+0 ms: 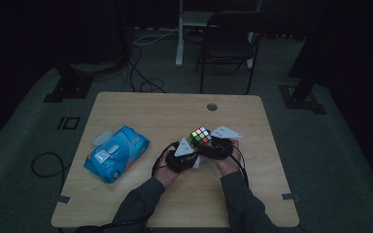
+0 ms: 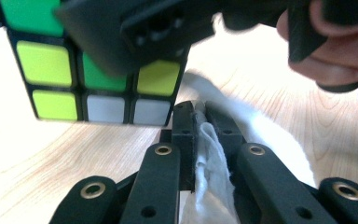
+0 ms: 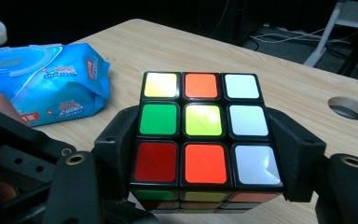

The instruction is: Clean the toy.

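Observation:
A scrambled Rubik's cube (image 1: 200,136) (image 3: 204,130) is held above the wooden table (image 1: 141,114), with my right gripper (image 1: 218,145) (image 3: 205,158) shut on its two sides. In the left gripper view the cube (image 2: 93,88) hangs just ahead and to the left, the right gripper's black jaw across its face. My left gripper (image 1: 182,158) (image 2: 200,126) is shut on a white wipe (image 2: 212,177), which trails down between its jaws. The wipe (image 1: 197,161) also shows as a white patch between the two hands.
A blue pack of wet wipes (image 1: 116,153) (image 3: 42,84) lies on the table's left side. A round cable hole (image 1: 212,107) (image 3: 348,108) sits near the far edge. A black chair (image 1: 228,41) stands beyond the table, with cables on the floor.

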Action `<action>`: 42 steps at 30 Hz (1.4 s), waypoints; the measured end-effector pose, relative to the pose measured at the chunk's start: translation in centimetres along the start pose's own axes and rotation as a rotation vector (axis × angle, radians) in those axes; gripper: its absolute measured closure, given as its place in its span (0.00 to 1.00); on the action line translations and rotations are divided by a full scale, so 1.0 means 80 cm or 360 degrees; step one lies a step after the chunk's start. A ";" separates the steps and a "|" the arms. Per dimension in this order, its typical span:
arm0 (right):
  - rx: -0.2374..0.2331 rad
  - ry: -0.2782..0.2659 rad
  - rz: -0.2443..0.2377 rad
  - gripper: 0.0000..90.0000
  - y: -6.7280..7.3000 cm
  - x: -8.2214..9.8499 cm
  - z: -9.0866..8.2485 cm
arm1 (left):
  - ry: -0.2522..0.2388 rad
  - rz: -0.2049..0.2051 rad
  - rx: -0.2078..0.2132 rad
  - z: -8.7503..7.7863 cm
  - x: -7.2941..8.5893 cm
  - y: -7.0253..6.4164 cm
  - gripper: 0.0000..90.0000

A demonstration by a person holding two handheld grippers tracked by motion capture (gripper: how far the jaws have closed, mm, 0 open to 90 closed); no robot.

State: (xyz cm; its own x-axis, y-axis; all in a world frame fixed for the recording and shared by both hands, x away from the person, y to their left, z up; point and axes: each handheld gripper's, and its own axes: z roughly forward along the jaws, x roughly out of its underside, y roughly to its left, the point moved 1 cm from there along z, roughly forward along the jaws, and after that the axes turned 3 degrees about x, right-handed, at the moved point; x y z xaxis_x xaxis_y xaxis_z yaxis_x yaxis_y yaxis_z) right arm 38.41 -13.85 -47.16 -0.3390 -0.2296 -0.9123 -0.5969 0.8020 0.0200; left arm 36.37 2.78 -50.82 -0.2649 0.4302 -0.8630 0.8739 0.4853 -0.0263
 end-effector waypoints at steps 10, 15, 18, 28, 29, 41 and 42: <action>0.0019 0.0015 0.0001 0.38 -0.006 0.004 -0.003 | 0.0001 -0.0031 -0.0050 -0.010 0.008 0.011 0.94; 0.0018 0.0028 -0.0001 0.38 -0.006 0.007 -0.002 | 0.0000 -0.0046 -0.0075 -0.017 0.011 0.018 0.94; 0.0018 0.0038 -0.0005 0.38 -0.006 0.009 -0.001 | 0.0004 -0.0068 -0.0109 -0.024 0.015 0.026 0.94; 0.0024 0.0064 -0.0019 0.38 -0.009 0.015 -0.002 | 0.0016 -0.0100 -0.0158 -0.034 0.025 0.036 0.94; 0.0026 0.0073 -0.0018 0.38 -0.010 0.016 -0.002 | 0.0016 -0.0100 -0.0160 -0.034 0.026 0.036 0.94; 0.0033 0.0136 -0.0019 0.38 -0.014 0.025 -0.001 | 0.0017 -0.0128 -0.0207 -0.047 0.033 0.047 0.94; 0.0034 0.0147 -0.0017 0.38 -0.014 0.026 -0.001 | 0.0015 -0.0135 -0.0211 -0.047 0.034 0.048 0.94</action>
State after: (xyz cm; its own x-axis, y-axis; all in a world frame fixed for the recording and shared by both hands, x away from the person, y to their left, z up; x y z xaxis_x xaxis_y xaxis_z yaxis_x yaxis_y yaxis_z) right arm 38.35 -15.28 -49.07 -0.3992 -0.2872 -0.8707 -0.5856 0.8106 0.0011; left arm 37.44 8.68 -51.35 -0.3397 0.3904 -0.8557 0.7869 0.6163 -0.0312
